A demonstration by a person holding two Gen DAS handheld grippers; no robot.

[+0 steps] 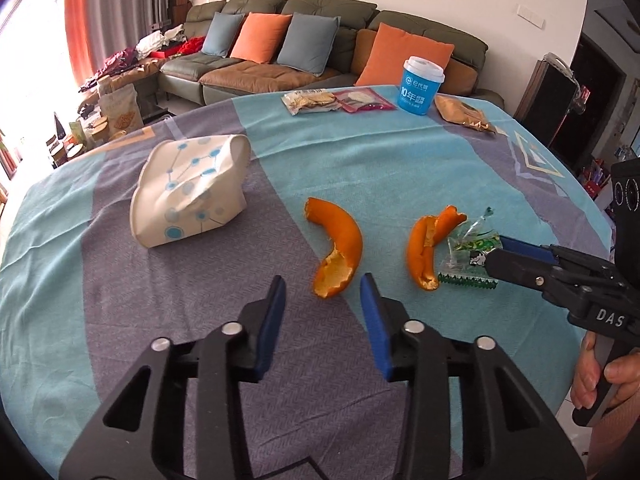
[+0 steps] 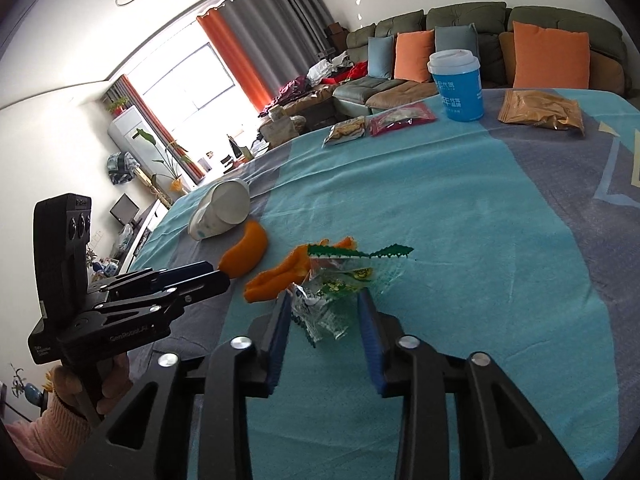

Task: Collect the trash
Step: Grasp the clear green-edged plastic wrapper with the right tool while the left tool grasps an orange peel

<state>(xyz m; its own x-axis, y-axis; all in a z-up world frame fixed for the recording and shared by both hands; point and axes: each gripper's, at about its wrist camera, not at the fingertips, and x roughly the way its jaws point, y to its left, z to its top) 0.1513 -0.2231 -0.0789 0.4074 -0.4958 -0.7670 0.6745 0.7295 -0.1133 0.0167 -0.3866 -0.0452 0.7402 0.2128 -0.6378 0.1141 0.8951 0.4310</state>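
A curved orange peel (image 1: pixel 336 248) lies on the tablecloth just beyond my open left gripper (image 1: pixel 322 286), its near end level with the fingertips. A second orange peel (image 1: pixel 426 246) lies to its right, touching a clear green-printed wrapper (image 1: pixel 468 254). A crushed white paper cup (image 1: pixel 192 190) lies at the left. My right gripper (image 2: pixel 324 300) is open, its jaws on either side of the wrapper (image 2: pixel 336 292). The peels (image 2: pixel 280 276) and the cup (image 2: pixel 222 210) show left of it.
A blue lidded cup (image 1: pixel 420 86) stands at the table's far side, with snack packets (image 1: pixel 320 101) to its left and a brown bag (image 1: pixel 462 114) to its right. A sofa with cushions (image 1: pixel 280 40) lies behind the table (image 1: pixel 120 320).
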